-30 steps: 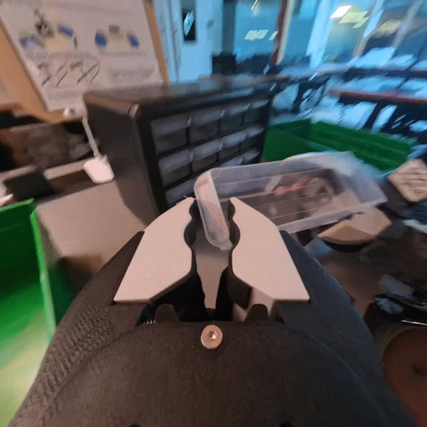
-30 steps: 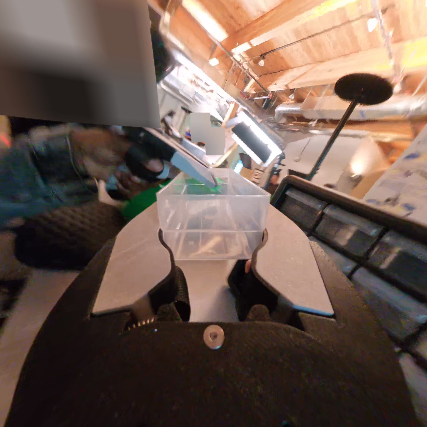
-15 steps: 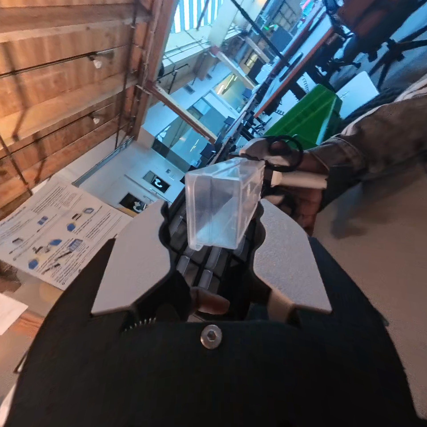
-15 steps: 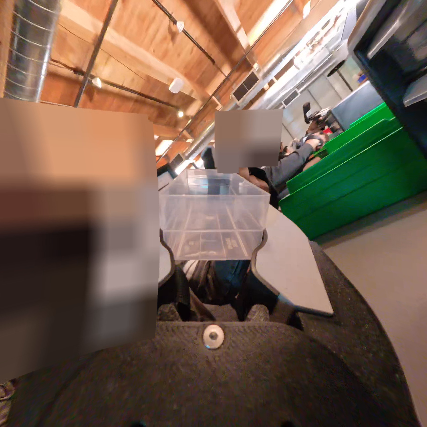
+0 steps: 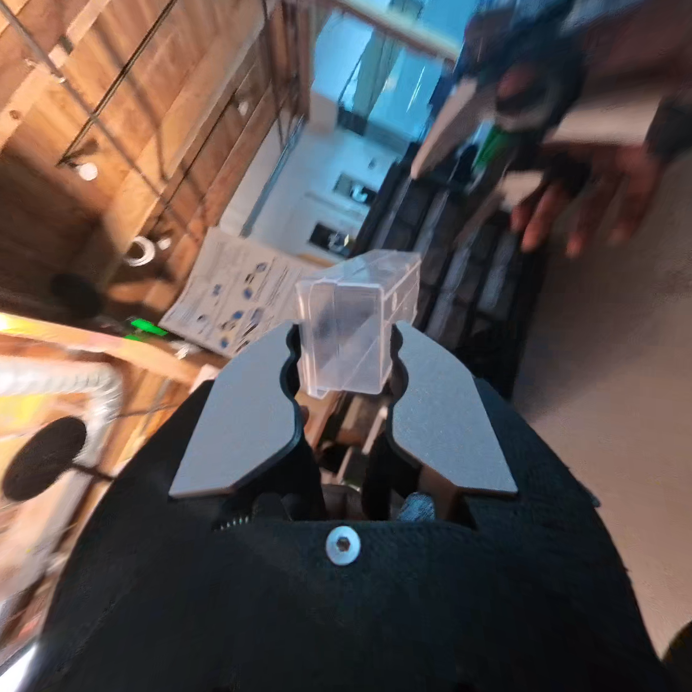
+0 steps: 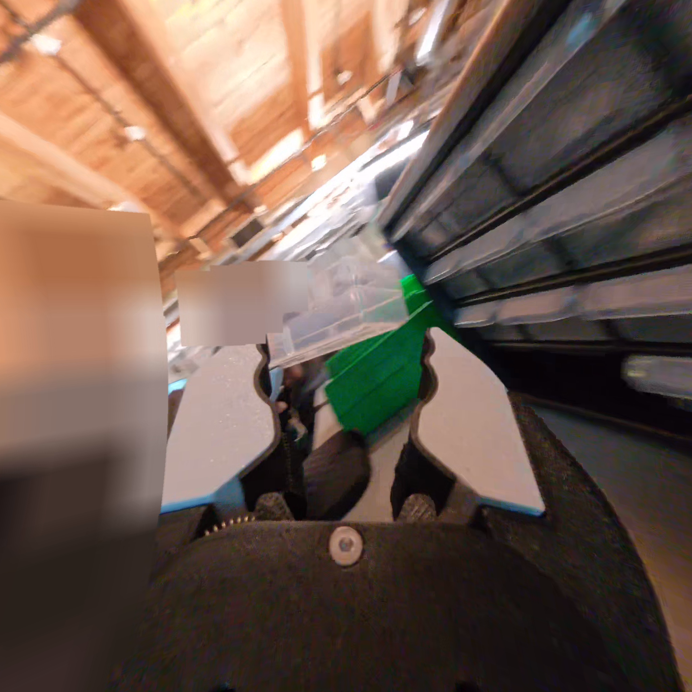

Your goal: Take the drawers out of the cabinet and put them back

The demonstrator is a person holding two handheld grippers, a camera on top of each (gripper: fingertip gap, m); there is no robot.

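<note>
My left gripper (image 5: 343, 334) is shut across the width of a clear plastic drawer (image 5: 359, 292) and holds it in the air, end toward me. The black cabinet (image 5: 472, 262) with its rows of clear drawers lies behind it, turned sideways in the view. My right gripper (image 6: 346, 344) has its jaws apart with nothing between them. A tilted, blurred clear drawer (image 6: 348, 303) sits just past its fingertips. The cabinet (image 6: 561, 179) fills the right of that view, very close. The right gripper (image 5: 516, 90) shows blurred at the left view's upper right.
A person's hand (image 5: 584, 202) with spread fingers is near the cabinet. A green bin (image 6: 374, 378) lies beyond the right fingers. A poster (image 5: 232, 303) leans beside the cabinet. Grey tabletop (image 5: 599, 412) lies on the right. Both views are strongly tilted and blurred.
One second ago my left gripper pinched the drawer's handle; it now grips it across its width. The right gripper held a drawer between its fingers; the drawer now sits tilted beyond them. Both views swung.
</note>
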